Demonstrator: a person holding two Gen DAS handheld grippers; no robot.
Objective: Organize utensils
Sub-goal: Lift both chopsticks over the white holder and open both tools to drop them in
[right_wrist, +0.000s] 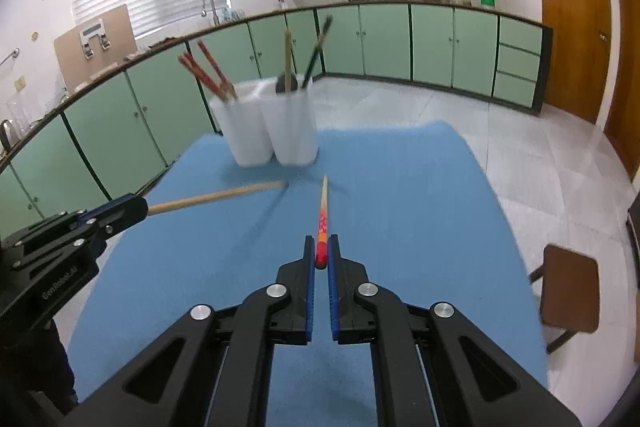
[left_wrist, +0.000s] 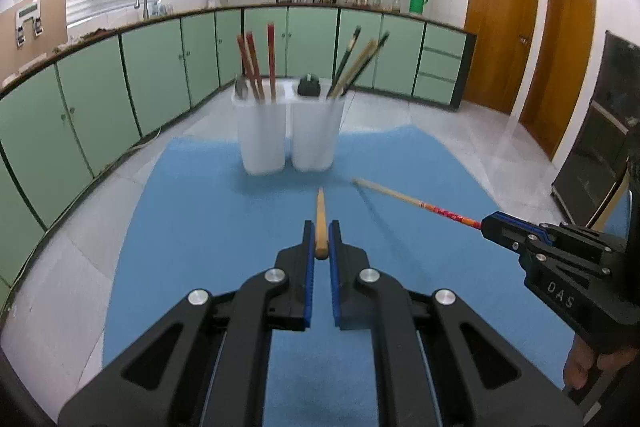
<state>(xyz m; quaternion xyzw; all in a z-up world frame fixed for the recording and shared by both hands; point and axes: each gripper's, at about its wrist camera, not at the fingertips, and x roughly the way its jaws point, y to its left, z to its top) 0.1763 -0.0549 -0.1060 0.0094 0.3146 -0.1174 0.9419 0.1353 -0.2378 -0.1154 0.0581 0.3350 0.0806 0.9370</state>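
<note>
My left gripper (left_wrist: 321,227) is shut on a plain wooden chopstick (left_wrist: 320,215) that points ahead over the blue mat (left_wrist: 192,247). My right gripper (right_wrist: 321,241) is shut on a chopstick with a red and orange patterned end (right_wrist: 323,215). Each gripper shows in the other view: the right gripper (left_wrist: 486,223) with its patterned chopstick (left_wrist: 416,202), the left gripper (right_wrist: 142,205) with its plain chopstick (right_wrist: 216,195). Two white holders stand at the mat's far end: the left holder (left_wrist: 262,135) has red chopsticks (left_wrist: 260,65), the right holder (left_wrist: 316,135) has dark and tan ones (left_wrist: 356,65).
A dark round object (left_wrist: 308,85) sits in the right holder. Green cabinets (left_wrist: 100,99) curve along the left and back. A wooden stool (right_wrist: 568,291) stands right of the mat. A dark appliance (left_wrist: 600,143) stands to the far right, and wooden doors (left_wrist: 500,23) are beyond.
</note>
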